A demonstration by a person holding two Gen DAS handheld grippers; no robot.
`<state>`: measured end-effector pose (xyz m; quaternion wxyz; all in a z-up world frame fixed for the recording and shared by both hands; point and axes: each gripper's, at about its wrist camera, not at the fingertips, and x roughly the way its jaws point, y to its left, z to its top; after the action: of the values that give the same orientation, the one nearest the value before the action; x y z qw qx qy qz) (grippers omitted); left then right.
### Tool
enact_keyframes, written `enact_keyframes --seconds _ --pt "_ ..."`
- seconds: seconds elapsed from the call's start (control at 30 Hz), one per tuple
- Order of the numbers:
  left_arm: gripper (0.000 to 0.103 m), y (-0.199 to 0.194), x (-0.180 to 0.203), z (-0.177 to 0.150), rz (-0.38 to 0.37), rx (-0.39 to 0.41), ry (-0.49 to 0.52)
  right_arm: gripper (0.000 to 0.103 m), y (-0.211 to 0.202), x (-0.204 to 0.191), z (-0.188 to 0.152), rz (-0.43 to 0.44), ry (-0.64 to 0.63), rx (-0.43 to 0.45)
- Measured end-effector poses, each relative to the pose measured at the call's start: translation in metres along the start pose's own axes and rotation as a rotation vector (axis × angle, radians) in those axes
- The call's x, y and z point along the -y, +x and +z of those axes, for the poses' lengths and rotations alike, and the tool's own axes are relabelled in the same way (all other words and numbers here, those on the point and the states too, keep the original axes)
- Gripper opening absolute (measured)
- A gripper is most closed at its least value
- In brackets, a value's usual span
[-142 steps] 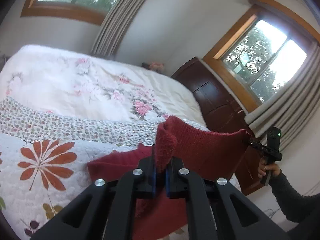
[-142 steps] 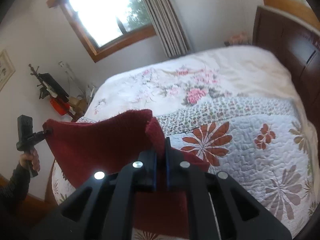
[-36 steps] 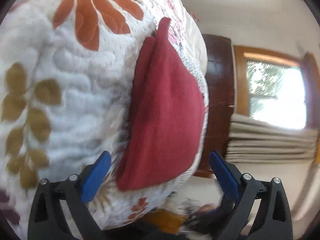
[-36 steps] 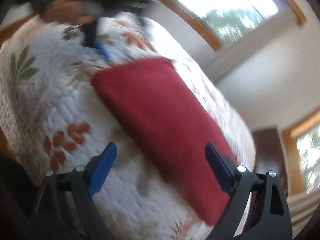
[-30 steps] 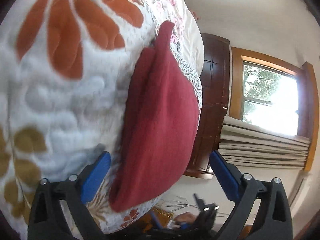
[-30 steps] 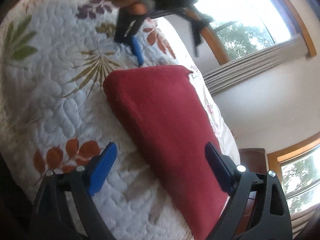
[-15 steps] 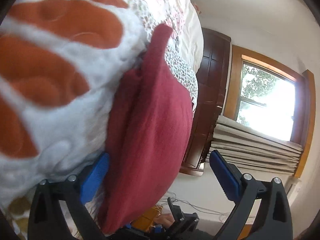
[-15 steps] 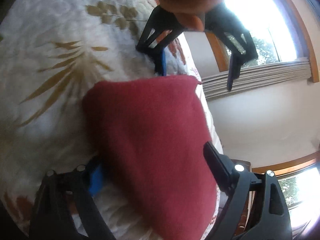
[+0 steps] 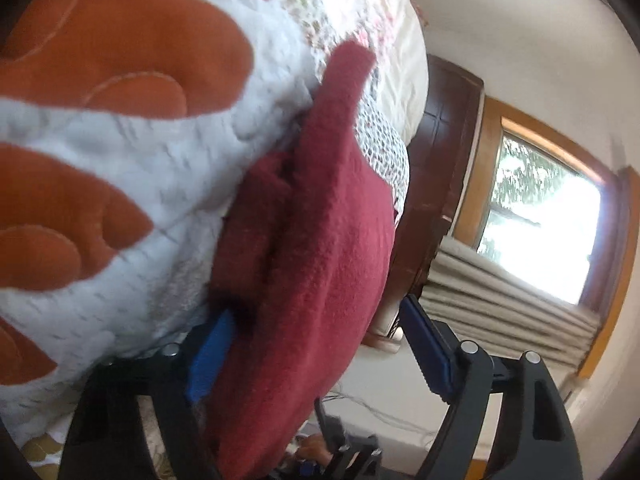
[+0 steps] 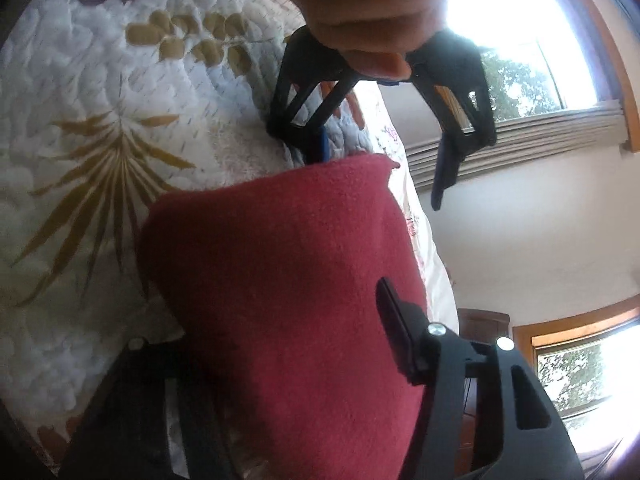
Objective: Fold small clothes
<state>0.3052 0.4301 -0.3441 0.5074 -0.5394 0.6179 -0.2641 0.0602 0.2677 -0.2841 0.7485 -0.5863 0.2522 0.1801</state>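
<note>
A dark red knit cloth (image 9: 320, 248) lies folded on the white quilt (image 9: 140, 128), its layered edge facing left in the left wrist view. My left gripper (image 9: 316, 352) is open and straddles the cloth's near end, one blue pad (image 9: 208, 356) pressed against the quilt beside the fold. In the right wrist view the same red cloth (image 10: 280, 280) fills the gap of my open right gripper (image 10: 264, 340); its left finger is hidden under the fabric. Beyond the cloth's far end, the left gripper (image 10: 380, 160) is held by a hand (image 10: 360, 12).
The quilt (image 10: 100, 140) carries orange flowers and tan leaf prints. A dark wooden cabinet (image 9: 440, 140) stands past the bed's edge. Curtained windows (image 9: 540, 232) are behind. The other gripper and hand show dimly low down (image 9: 336, 452).
Earlier both grippers held the cloth up, shut on it. Now it lies folded on the quilt, and both open grippers have slid in until their fingers straddle its two ends.
</note>
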Motion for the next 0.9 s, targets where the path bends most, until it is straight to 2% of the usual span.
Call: enact_keyframes --seconds 0.07,0.1,0.17,0.3,0.4,0.5,0.6,0.73,0.8,0.87,0.9 --pt "0.089 -0.002 0.004 -0.001 0.007 0.004 -0.006 0.055 -0.010 0.012 0.000 0.007 0.095 0.001" --pt "0.090 -0.005 0.006 -0.001 0.000 0.008 -0.002 0.048 -0.012 0.020 -0.001 0.012 0.135 -0.002" --pt "0.093 -0.008 0.007 -0.002 0.000 0.017 -0.002 0.042 -0.014 0.032 -0.011 0.019 0.185 -0.006" --pt "0.096 -0.005 0.004 -0.005 0.001 0.009 -0.014 0.030 -0.022 0.041 -0.014 0.044 0.210 -0.003" --pt "0.098 0.004 0.003 -0.009 0.028 -0.032 -0.025 0.018 -0.024 0.045 -0.016 0.062 0.231 0.002" --pt "0.098 0.005 0.004 -0.009 0.056 -0.042 -0.028 0.017 -0.020 0.054 -0.015 0.073 0.277 0.003" --pt "0.099 0.002 0.004 -0.006 0.043 -0.020 -0.037 0.017 -0.005 0.066 -0.012 0.082 0.301 0.008" --pt "0.099 0.015 0.011 0.000 0.066 -0.032 -0.039 0.017 0.000 0.074 -0.012 0.088 0.317 0.016" --pt "0.096 0.019 0.019 0.003 0.039 -0.032 -0.024 0.016 0.001 0.075 -0.012 0.096 0.319 0.019" --pt "0.071 0.023 0.027 0.005 -0.010 -0.023 -0.011 0.016 0.003 0.075 -0.011 0.096 0.319 0.025" --pt "0.065 0.024 0.029 0.006 -0.013 -0.023 -0.006 0.016 0.001 0.077 -0.011 0.098 0.326 0.027"
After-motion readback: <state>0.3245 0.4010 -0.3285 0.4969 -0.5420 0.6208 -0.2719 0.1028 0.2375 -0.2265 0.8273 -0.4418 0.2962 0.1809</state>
